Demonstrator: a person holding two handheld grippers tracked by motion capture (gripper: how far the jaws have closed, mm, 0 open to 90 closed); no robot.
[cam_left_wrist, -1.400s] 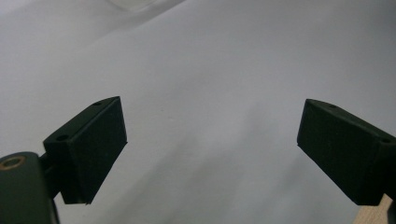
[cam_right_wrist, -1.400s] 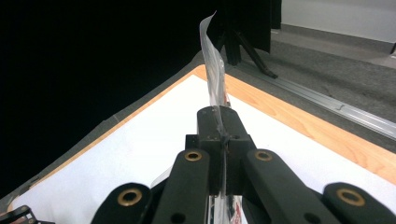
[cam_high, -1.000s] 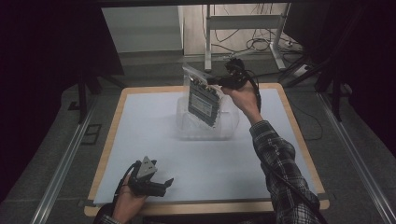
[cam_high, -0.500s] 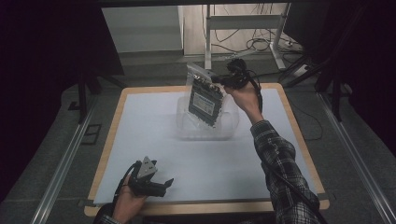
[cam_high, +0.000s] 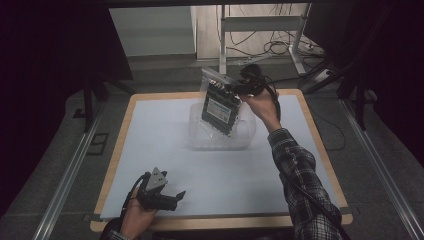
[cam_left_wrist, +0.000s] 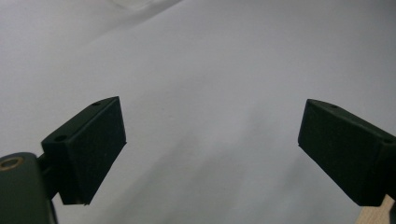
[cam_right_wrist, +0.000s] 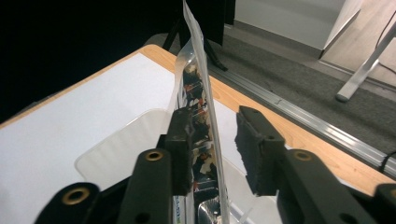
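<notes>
The packet (cam_high: 220, 106) has dipped lower over the clear tub (cam_high: 200, 140); the right tool (cam_high: 239, 88), jaws parted, barely touches it. Left tool (cam_high: 172, 196) waits released on the bench (cam_high: 150, 135); delivery looks unfinished.

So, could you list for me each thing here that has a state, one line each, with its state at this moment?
Left gripper: jaws wide open, holding nothing, low over the white mat.
Right gripper: jaws apart, the packet between them touching one pad, a gap to the other.
Clear plastic packet: lifted, hanging tilted above the bin.
Clear plastic bin: upright on the mat; contents unclear.
</notes>
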